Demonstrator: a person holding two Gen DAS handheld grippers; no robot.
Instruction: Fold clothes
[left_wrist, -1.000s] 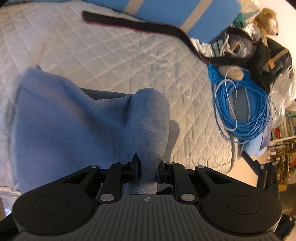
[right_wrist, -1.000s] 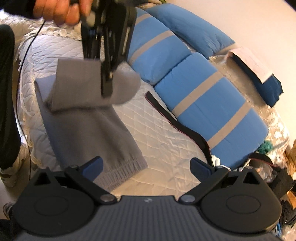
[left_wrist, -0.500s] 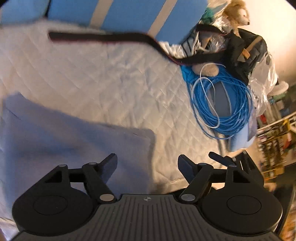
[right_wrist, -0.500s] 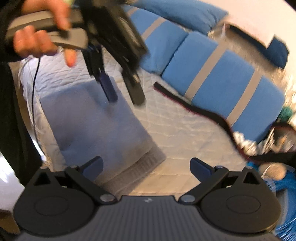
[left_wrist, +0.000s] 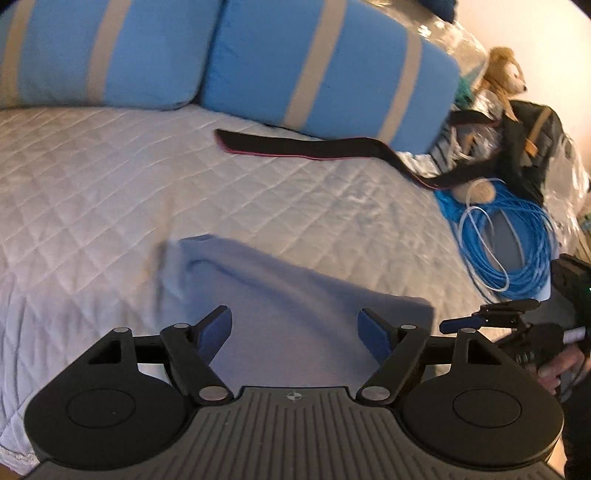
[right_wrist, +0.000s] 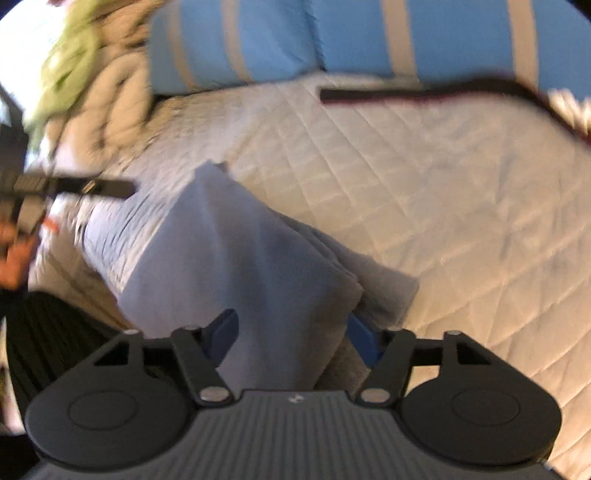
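Left gripper (left_wrist: 295, 328) wide, empty, above folded grey garment (left_wrist: 295, 295) on bed (left_wrist: 110, 192). Right gripper (right_wrist: 291, 328) wide, straddling garment's folded edge w/o clamping.

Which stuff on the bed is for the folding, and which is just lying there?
For the folding:
- grey garment, folded on the white quilt
- left gripper, open above it
- right gripper, open around its near edge

Just lying about:
- black strap
- blue striped cushions
- blue cable coil
- teddy bear
- black bag
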